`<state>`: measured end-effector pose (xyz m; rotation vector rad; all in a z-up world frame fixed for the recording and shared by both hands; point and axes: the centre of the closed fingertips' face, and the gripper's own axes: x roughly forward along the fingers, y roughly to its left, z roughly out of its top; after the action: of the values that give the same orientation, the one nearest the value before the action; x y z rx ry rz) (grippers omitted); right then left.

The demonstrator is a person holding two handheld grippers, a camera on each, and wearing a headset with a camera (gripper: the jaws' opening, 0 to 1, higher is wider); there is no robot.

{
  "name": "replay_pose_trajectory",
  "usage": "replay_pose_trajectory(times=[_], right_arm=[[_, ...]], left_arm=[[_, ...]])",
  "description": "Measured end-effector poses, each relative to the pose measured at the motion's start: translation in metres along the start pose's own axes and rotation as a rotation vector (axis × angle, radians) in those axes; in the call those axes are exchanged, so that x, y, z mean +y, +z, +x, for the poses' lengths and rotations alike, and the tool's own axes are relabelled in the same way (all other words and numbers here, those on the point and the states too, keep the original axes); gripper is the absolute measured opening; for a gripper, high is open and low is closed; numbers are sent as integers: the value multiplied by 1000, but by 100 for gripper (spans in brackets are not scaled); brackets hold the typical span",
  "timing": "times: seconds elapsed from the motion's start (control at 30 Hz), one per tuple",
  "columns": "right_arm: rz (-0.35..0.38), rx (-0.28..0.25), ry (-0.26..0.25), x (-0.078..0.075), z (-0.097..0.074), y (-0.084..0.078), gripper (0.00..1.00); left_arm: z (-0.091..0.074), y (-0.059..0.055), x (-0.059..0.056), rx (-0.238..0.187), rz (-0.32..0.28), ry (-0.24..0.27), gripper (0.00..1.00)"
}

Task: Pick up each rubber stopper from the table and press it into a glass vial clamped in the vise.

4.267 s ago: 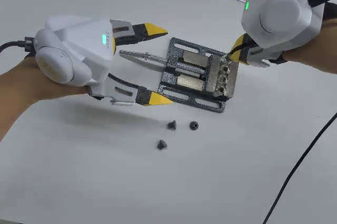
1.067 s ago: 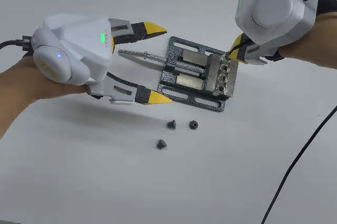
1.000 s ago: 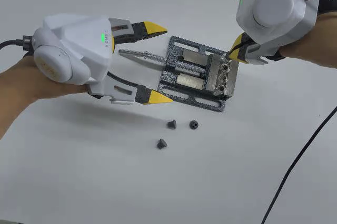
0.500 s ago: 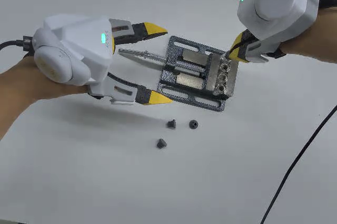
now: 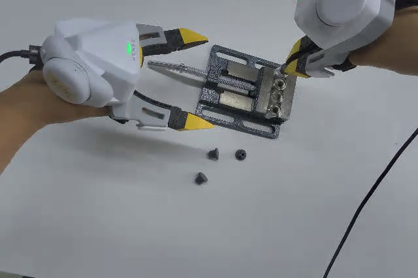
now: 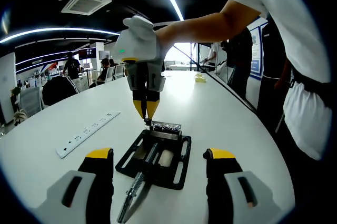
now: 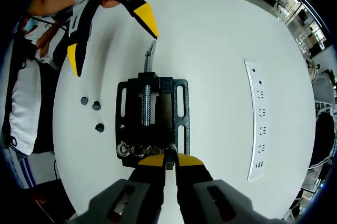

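The task looks to be at its first of four insertions. The right gripper (image 5: 287,70) stands over the far end of the vise (image 5: 239,95), its jaws drawn close together on a small dark thing that appears to be a rubber stopper (image 7: 169,155), held right at the mouth of the end vial (image 6: 150,125). Whether that stopper is seated or merely touching the rim cannot be told, since the yellow jaw tips cover it.

Beside it in the same row, the three other vials (image 5: 277,97) are clamped upright with their mouths open and nothing in them. Three loose stoppers lie on the table (image 5: 98,213) just in front of the vise: two side by side (image 5: 213,154) (image 5: 240,155) and one a little nearer the person (image 5: 200,178).

The left gripper (image 5: 194,79) hangs beside the vise's screw handle (image 5: 173,68) with its jaws spread wide and holding nothing. Judging by this, one stopper is being pressed home and three are left to pick up and press in.
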<state>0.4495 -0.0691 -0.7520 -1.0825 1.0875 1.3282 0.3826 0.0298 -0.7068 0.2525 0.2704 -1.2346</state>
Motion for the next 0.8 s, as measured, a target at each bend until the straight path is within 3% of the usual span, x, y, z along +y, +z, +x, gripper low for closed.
replay_pose_trajectory(times=[0.8], right_arm=[[-17, -6, 4, 2, -2, -1, 5]], left_arm=[[2, 1, -2, 5, 4, -2, 70]])
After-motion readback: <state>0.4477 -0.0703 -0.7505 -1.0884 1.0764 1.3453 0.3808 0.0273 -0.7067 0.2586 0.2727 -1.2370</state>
